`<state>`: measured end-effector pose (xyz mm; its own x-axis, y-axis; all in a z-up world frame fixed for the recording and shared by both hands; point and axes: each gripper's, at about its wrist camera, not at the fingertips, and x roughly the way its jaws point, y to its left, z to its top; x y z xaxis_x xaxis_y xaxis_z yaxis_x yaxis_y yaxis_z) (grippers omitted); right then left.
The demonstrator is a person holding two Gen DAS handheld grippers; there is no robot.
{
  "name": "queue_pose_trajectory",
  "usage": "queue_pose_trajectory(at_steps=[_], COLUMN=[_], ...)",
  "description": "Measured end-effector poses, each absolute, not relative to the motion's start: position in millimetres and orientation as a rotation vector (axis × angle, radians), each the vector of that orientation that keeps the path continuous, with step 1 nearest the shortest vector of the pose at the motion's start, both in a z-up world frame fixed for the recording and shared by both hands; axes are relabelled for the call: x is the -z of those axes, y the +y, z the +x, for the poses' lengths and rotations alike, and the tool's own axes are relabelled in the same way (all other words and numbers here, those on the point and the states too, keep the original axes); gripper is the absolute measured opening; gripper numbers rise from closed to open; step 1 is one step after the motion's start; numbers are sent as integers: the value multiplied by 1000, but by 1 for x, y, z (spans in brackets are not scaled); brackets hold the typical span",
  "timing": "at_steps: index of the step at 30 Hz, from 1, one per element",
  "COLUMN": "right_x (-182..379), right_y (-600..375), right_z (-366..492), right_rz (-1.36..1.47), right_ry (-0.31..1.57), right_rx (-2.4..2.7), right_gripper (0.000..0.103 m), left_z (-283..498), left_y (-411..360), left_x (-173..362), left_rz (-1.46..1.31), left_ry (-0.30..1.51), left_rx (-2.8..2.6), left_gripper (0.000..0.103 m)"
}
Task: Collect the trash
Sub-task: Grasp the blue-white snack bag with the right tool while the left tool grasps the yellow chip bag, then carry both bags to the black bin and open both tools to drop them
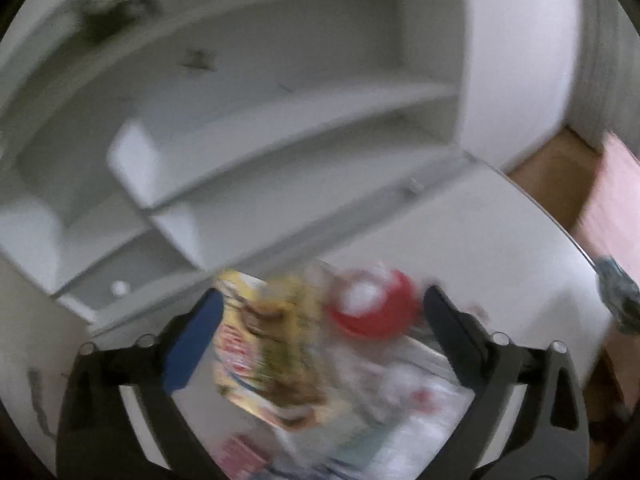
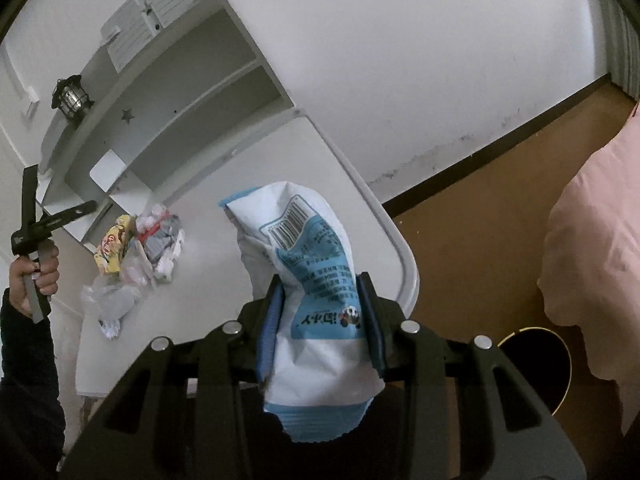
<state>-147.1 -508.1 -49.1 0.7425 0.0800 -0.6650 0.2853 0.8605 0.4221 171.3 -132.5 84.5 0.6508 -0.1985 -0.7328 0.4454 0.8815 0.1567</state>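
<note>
Right wrist view: right tool clamps blue-white snack bag, carrying step; dark bin ahead-right likely next. Left tool spread wide, empty, above wrapper pile on tabletop.

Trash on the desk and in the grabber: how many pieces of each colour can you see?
Blue and white: 1, the snack bag held in the right gripper
Yellow: 1, the wrapper on the white desk
Red and white: 1, the round lid
Clear or white crumpled plastic: too tangled to count
Total countable: 3
</note>
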Motion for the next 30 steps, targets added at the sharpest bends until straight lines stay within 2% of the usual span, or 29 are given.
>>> queue_pose_trajectory(at_steps=[9,13,20,22,24,26,27,30], right_x=[46,45,46,45,45,46,45,42], right_y=[-491,-483,-481,-481,-481,-482,-482,-486], right_z=[-125,-119,-114,-115,-116,-118,-119,-122], right_rz=[504,495,487,486,486,490,489,491], right_ry=[748,756,765,765,762,759,758,743], right_rx=[64,42,17,12,11,14,15,28], right_gripper=[37,37,37,37,37,37,37,37], left_z=[211,229,222,217,215,217,216,210], left_y=[-57,-21,-39,-48,-52,-51,-50,-45], left_x=[-32,-11,3,2,6,14,13,-2], left_rz=[260,134,163,181,198,184,193,169], left_ry=[968,1053,1059,1053,1078,1117,1109,1046], left_rx=[247,274,337,353,347,336,309,280], left_gripper=[97,97,97,87,40,11,7,5])
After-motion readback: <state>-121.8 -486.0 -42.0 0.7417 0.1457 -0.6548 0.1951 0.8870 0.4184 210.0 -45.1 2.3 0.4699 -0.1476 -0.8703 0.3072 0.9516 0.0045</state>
